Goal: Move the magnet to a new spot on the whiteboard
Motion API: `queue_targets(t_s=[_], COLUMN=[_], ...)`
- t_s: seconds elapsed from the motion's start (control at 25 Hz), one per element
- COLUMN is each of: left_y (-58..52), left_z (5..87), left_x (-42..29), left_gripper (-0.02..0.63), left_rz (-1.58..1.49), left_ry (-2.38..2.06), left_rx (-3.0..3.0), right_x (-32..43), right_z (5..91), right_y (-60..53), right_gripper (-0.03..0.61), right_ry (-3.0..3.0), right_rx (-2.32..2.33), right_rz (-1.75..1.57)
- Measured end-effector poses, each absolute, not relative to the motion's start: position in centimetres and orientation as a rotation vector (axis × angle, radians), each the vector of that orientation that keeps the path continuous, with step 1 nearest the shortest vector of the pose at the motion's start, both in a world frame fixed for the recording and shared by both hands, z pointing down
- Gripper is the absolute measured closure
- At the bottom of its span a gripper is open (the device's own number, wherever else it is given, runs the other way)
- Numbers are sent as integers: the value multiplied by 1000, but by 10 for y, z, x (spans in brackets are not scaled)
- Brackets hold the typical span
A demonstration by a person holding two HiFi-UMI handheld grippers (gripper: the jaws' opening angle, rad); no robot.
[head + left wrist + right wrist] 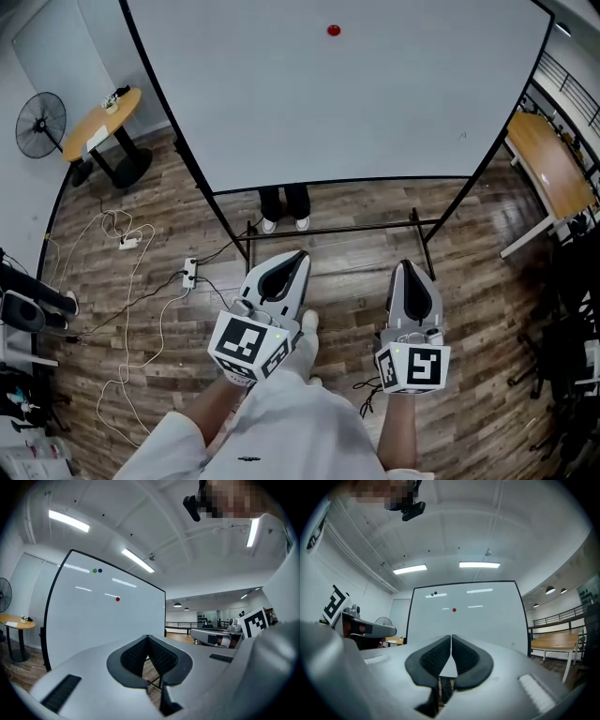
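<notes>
A small red magnet [334, 30] sticks on the big whiteboard [375, 103] ahead; it also shows in the left gripper view [117, 599] and the right gripper view [454, 610]. A green magnet [94, 570] and a blue magnet [100, 570] sit higher on the board. My left gripper [296, 257] and right gripper [409, 268] are held side by side over the floor, well short of the board. Both are shut with nothing between the pads.
The whiteboard stands on a black frame [328, 230] with floor bars. A round wooden table [103, 112] and a fan [39, 124] stand at the left, a wooden desk [553, 169] at the right. Cables and a power strip [189, 272] lie on the floor.
</notes>
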State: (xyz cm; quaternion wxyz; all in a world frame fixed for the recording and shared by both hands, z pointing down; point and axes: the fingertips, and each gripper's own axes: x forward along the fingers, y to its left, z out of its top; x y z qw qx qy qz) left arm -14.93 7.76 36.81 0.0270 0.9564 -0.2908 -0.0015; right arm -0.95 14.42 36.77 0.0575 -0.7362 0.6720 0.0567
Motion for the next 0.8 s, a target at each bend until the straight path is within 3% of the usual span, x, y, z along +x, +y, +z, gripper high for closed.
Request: queue_targets(t_s=[0.8], left_y=[-157], left_z=[320], left_x=[-49], left_gripper=[607], left_rz=[-145], left_ry=[-866], left_rx=[2974], right_x=[79], right_z=[320], right_y=[-85], right_gripper=[574], right_ry=[2041], right_rx=[-2288], right_rz=[269])
